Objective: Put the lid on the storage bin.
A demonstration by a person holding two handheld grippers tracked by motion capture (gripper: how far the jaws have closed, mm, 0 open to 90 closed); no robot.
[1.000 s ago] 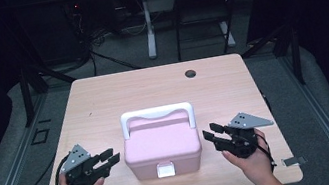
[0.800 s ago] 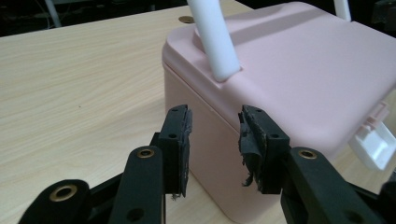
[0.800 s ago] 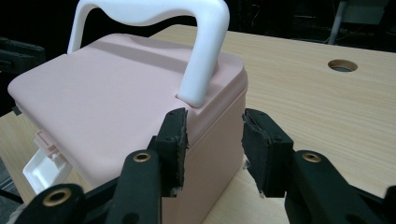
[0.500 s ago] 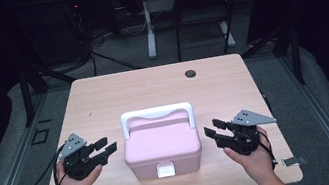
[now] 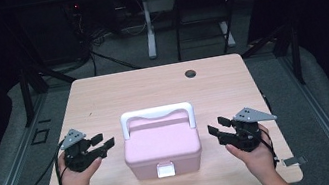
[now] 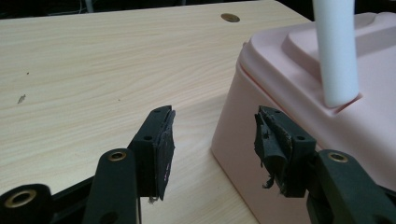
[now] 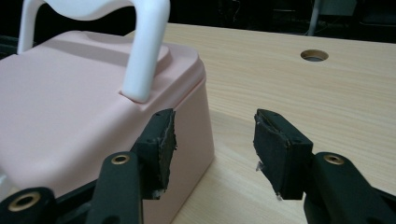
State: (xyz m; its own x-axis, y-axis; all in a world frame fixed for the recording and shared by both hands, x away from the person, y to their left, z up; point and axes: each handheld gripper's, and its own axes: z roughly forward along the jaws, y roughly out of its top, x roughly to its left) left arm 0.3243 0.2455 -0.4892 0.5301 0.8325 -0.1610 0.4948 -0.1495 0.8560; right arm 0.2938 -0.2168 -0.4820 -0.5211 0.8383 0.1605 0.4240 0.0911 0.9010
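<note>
A pink box (image 5: 161, 146) with a white handle (image 5: 156, 112) standing upright over its lid sits on a light wooden table (image 5: 102, 95), in the lower middle of the high view, with a small white latch (image 5: 165, 169) on the side facing the bottom edge of the frame. A person's two hands come in from the bottom edge, each holding a black two-jaw gripper. The left gripper (image 5: 102, 143) is at the lower left, just beside the box's left side and pointing toward it; its jaws have just been opening and stand wide apart with nothing between them. In the left gripper view the pink corner of the box fills the right half of the frame, just beyond the right jaw, and bare tabletop lies beyond the left jaw. The right gripper (image 5: 217, 129) is at the lower right, near the box's right side and aimed at it; its jaws have also just been opening, and they are parted and empty. In the right gripper view the box and one leg of its handle occupy the left half. A small round hole (image 5: 190, 73) in the table lies in the upper middle of the high view, well apart from the box
</note>
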